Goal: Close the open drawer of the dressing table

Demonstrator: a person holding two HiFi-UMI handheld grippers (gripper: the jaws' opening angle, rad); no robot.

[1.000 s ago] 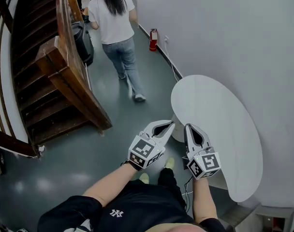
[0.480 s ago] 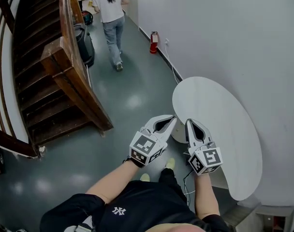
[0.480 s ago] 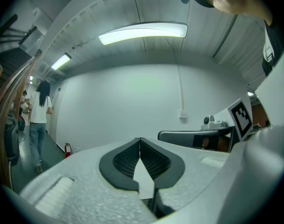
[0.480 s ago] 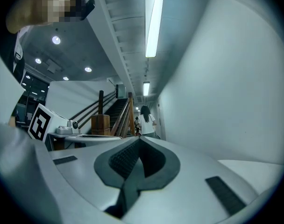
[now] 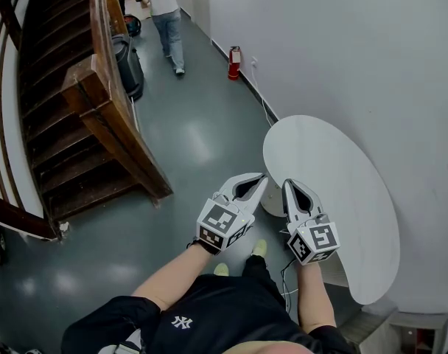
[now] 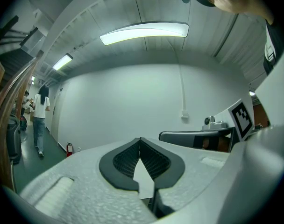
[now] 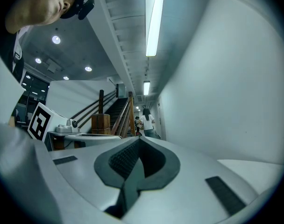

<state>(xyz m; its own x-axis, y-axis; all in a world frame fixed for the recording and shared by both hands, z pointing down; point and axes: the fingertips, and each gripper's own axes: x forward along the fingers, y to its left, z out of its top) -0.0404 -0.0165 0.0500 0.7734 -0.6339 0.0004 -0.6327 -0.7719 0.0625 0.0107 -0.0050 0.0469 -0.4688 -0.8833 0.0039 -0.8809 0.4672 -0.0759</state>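
Observation:
The dressing table shows in the head view as a white oval top (image 5: 334, 198) against the right wall; no drawer is visible from here. My left gripper (image 5: 262, 177) hovers just off the top's near left edge, jaws shut and empty. My right gripper (image 5: 288, 184) is beside it, over that same edge, also shut with nothing in it. In the left gripper view the left gripper (image 6: 140, 139) has its dark pads meeting at the tip, with the white wall beyond. The right gripper (image 7: 138, 139) in its own view points down the corridor, pads together.
A wooden staircase (image 5: 77, 124) with a heavy banister fills the left. A person (image 5: 163, 6) walks away down the grey corridor. A red fire extinguisher (image 5: 233, 61) stands at the wall, with a cable running along the skirting. A black bag (image 5: 127, 65) sits by the stairs.
The person in the corridor has walked farther away. My left gripper has risen a little; the right one has stayed put.

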